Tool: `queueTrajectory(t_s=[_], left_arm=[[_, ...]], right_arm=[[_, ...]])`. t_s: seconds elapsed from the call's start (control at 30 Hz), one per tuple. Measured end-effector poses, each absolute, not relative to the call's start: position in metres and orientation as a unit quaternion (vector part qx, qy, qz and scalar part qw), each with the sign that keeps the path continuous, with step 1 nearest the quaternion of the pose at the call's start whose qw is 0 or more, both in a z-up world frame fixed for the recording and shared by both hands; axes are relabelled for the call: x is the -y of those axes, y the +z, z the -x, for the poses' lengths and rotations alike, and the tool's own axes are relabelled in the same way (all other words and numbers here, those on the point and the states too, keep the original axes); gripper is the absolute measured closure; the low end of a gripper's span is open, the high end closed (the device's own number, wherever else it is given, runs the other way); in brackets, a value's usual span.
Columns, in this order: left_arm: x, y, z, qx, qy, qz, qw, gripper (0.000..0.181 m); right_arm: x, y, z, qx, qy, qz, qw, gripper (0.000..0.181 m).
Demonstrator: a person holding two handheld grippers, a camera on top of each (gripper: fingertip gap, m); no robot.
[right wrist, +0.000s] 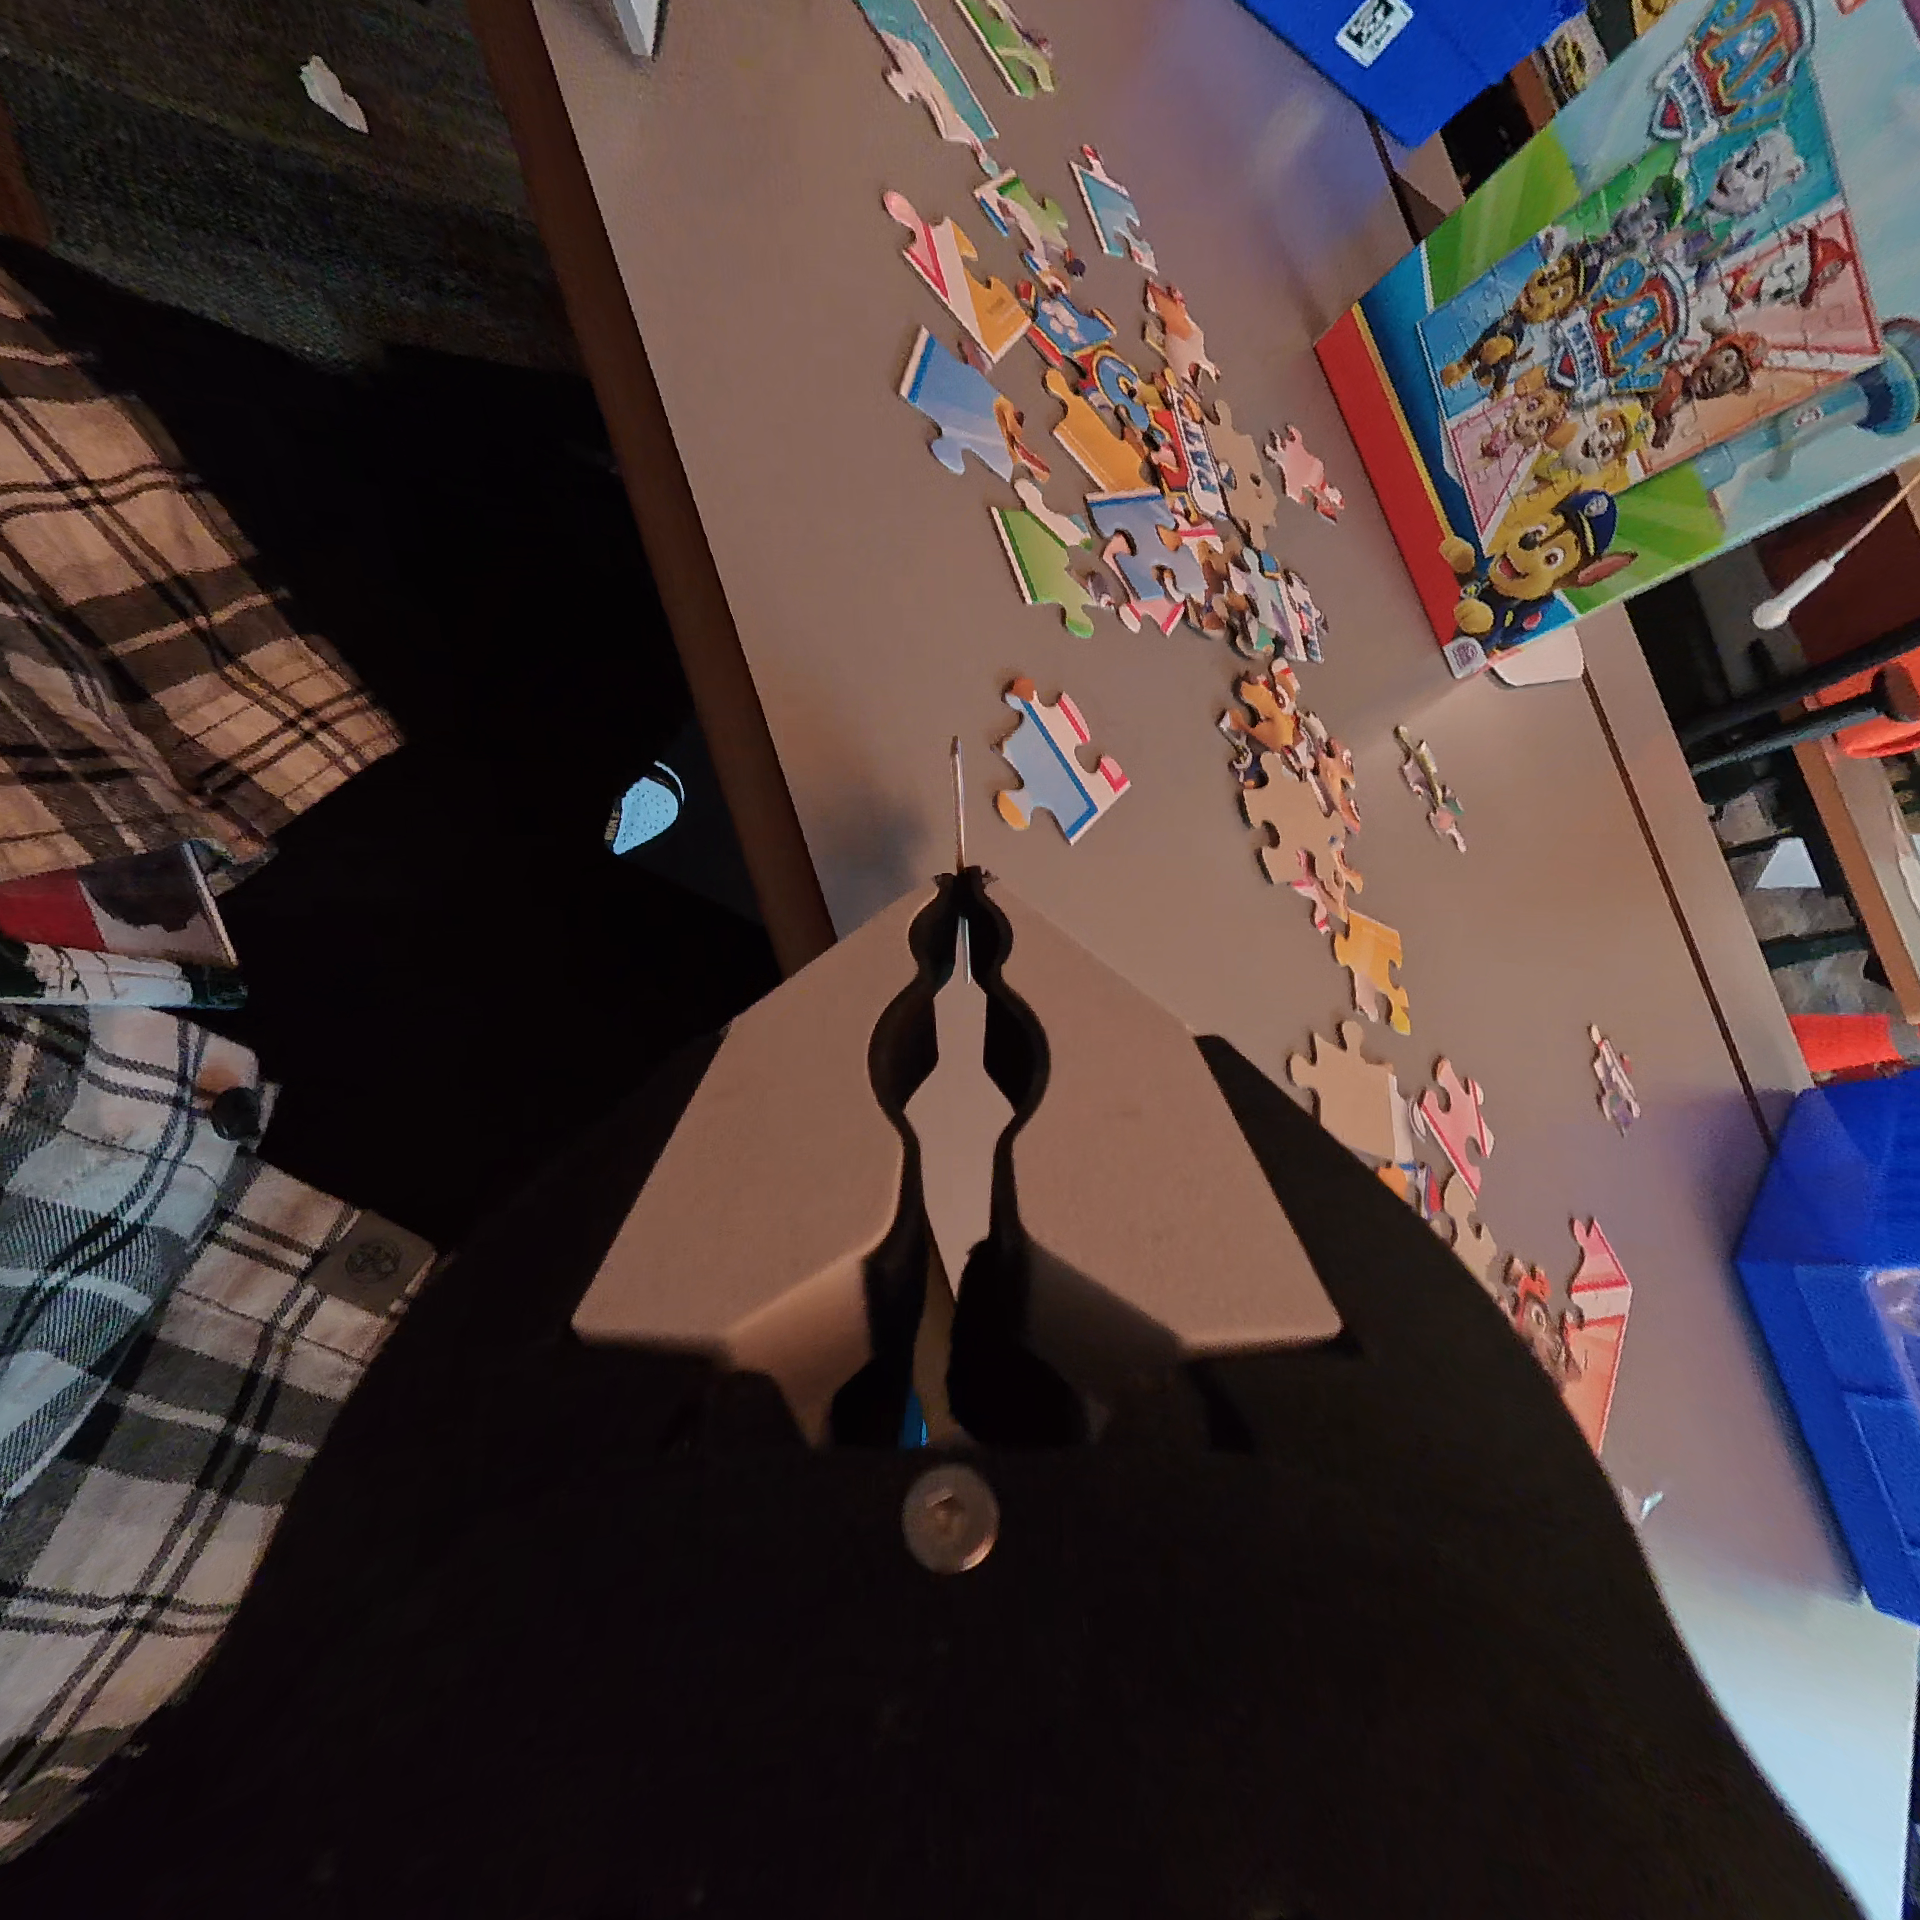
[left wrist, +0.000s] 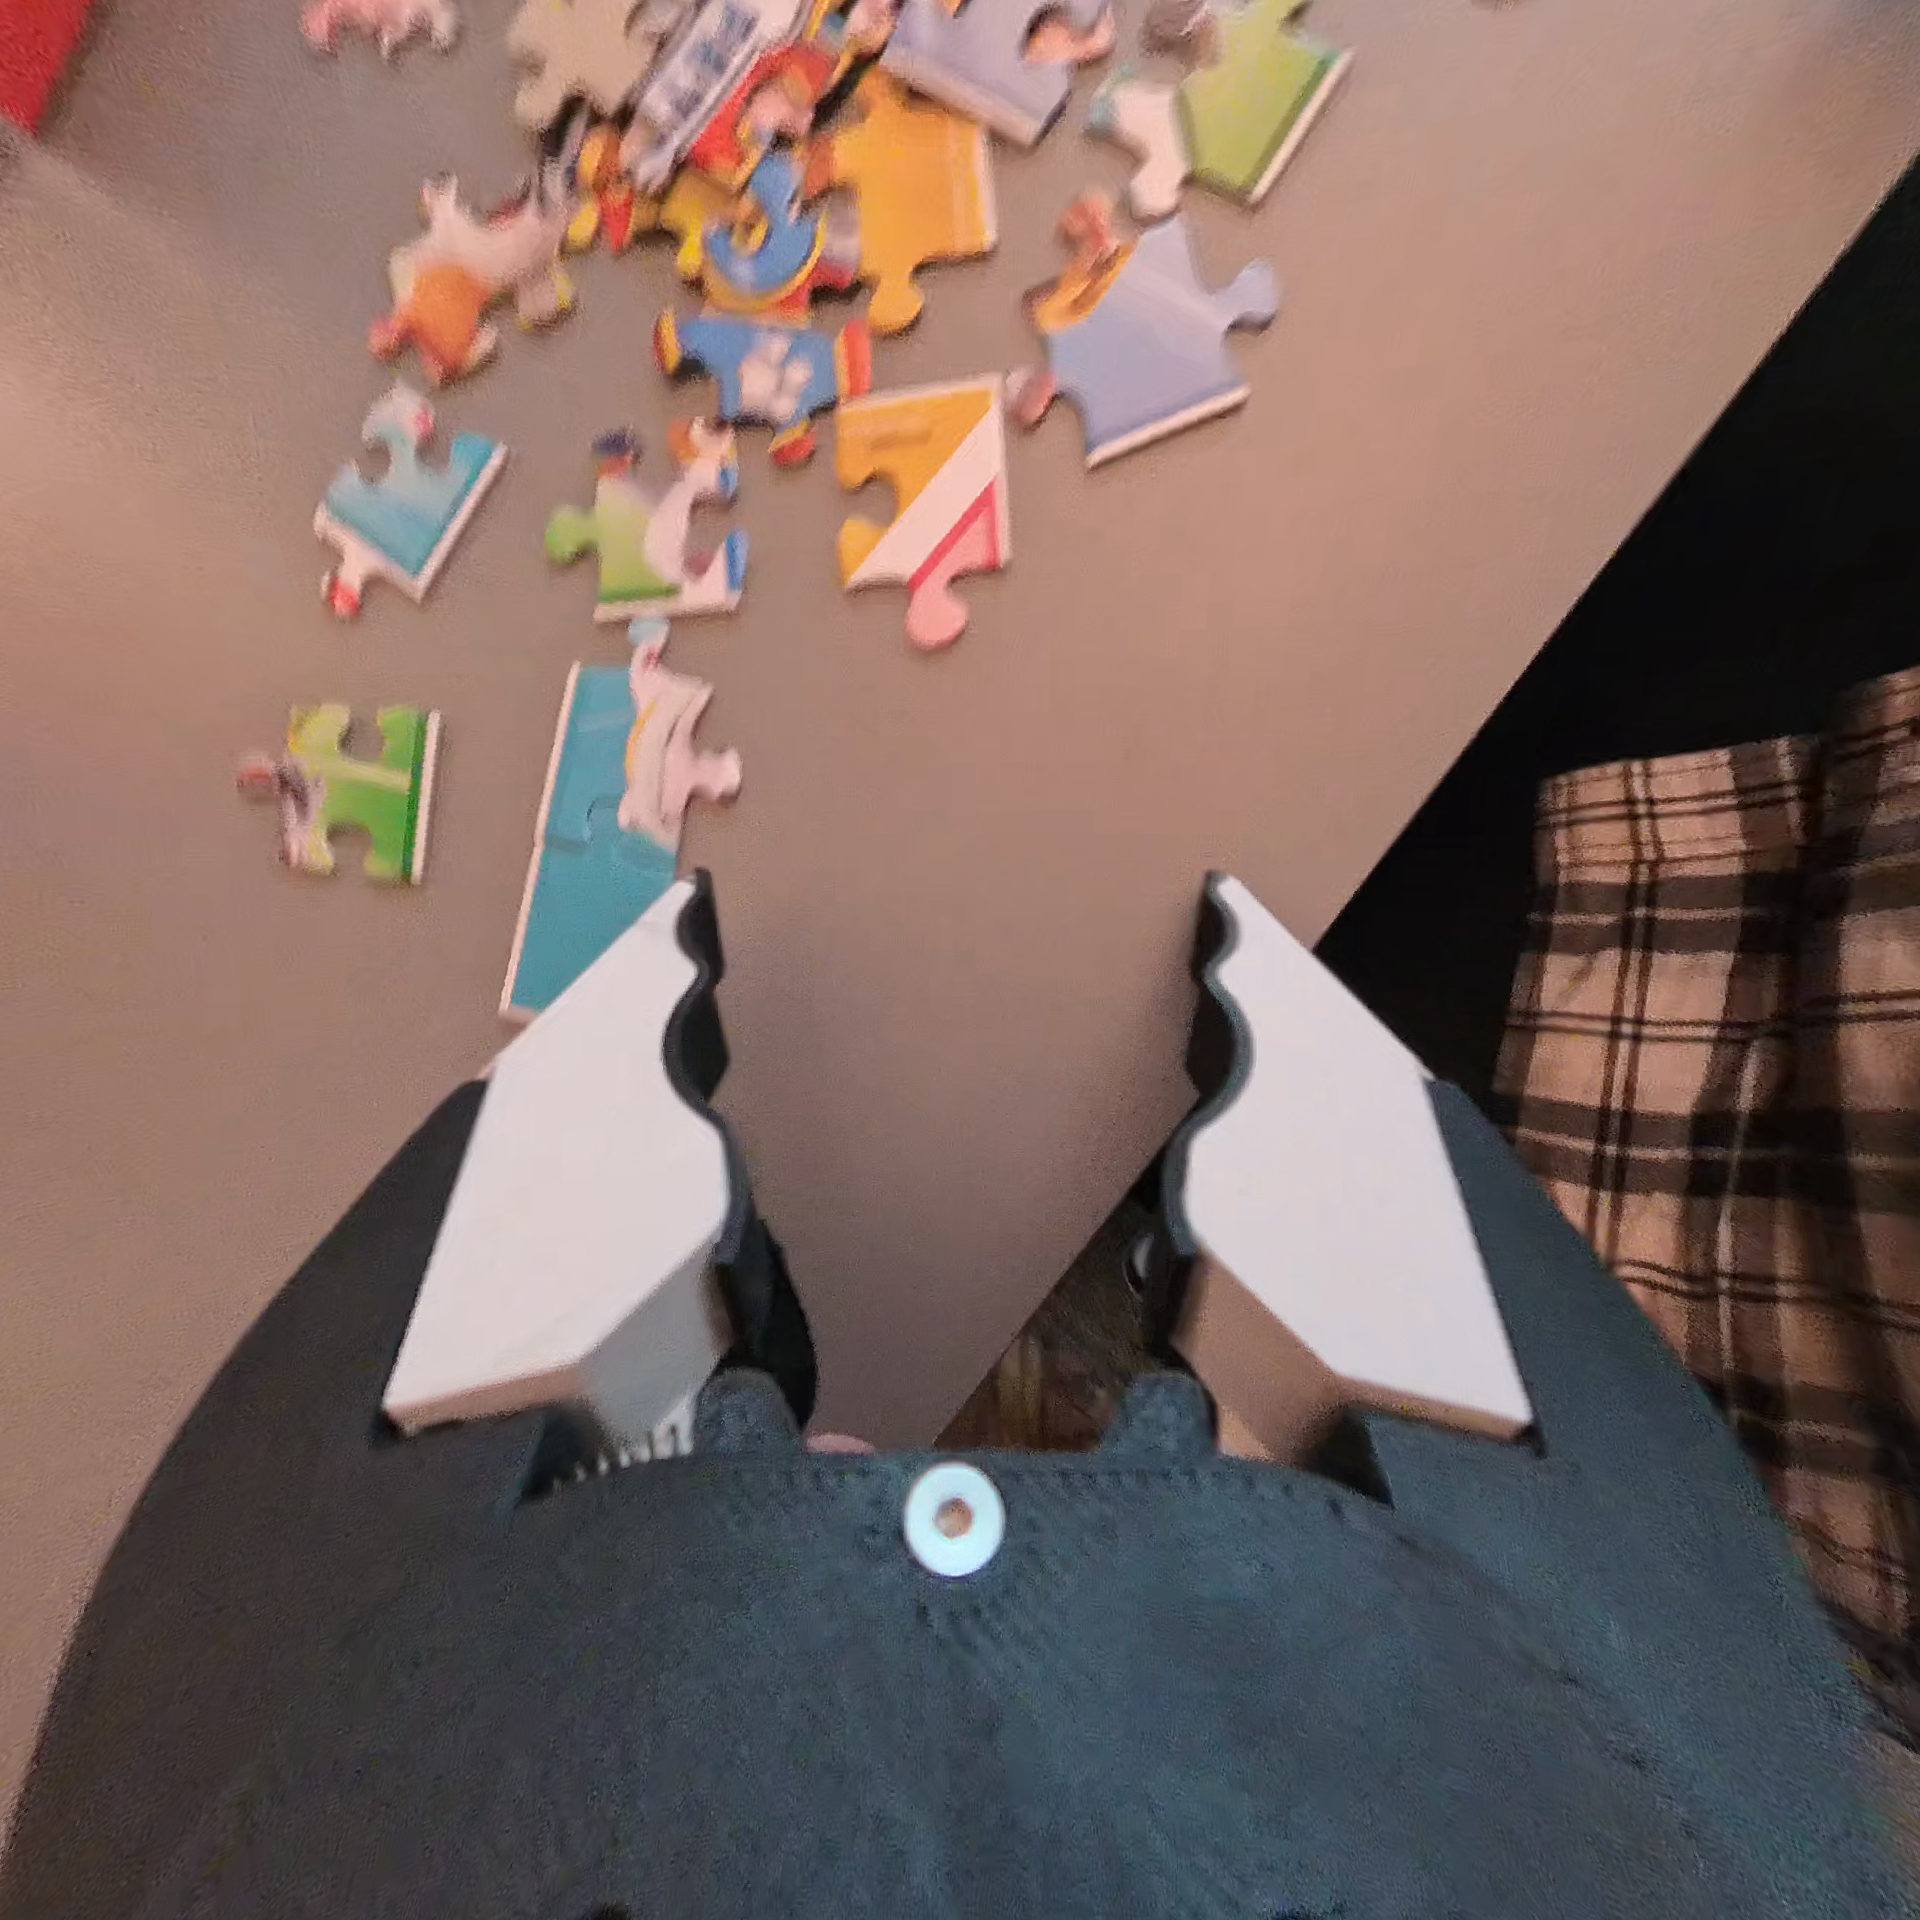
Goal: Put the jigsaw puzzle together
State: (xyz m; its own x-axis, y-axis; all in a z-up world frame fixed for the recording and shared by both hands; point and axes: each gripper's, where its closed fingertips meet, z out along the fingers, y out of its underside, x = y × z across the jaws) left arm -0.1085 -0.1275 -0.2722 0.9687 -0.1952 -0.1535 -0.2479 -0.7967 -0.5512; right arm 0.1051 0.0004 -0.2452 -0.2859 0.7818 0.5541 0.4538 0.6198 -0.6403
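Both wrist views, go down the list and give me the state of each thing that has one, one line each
left gripper: open, nothing between its fingers.
right gripper: shut on a thin puzzle piece seen edge-on.
joined teal pieces: two locked together, flat on the table.
loose pieces: scattered and partly heaped, not assembled; some lie face down.
puzzle box: propped tilted, picture side showing.
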Motion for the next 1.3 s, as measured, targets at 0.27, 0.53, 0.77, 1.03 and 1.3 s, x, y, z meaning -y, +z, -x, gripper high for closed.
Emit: queueTrajectory(t_s=[0.27,0.53,0.77,1.03,1.3], left_arm=[[0.131,-0.281,0.126,-0.080,-0.046,0.956,0.279,0.057],[0.136,-0.288,0.109,-0.092,-0.013,0.963,0.251,0.044],[0.141,-0.281,0.094,-0.073,-0.021,0.961,0.266,0.058],[0.132,-0.257,0.076,-0.102,-0.015,0.945,0.311,0.072],[0.104,-0.253,0.038,-0.156,-0.041,0.927,0.338,0.076]], right_arm=[[0.016,-0.246,-0.090,0.794,0.191,0.372,0.441,0.181],[0.016,-0.248,-0.087,0.794,0.196,0.371,0.439,0.181],[0.009,-0.247,-0.085,0.801,0.172,0.367,0.441,0.181],[0.002,-0.271,-0.090,0.831,0.097,0.378,0.396,0.176],[0.010,-0.271,-0.088,0.836,0.113,0.388,0.372,0.173]])
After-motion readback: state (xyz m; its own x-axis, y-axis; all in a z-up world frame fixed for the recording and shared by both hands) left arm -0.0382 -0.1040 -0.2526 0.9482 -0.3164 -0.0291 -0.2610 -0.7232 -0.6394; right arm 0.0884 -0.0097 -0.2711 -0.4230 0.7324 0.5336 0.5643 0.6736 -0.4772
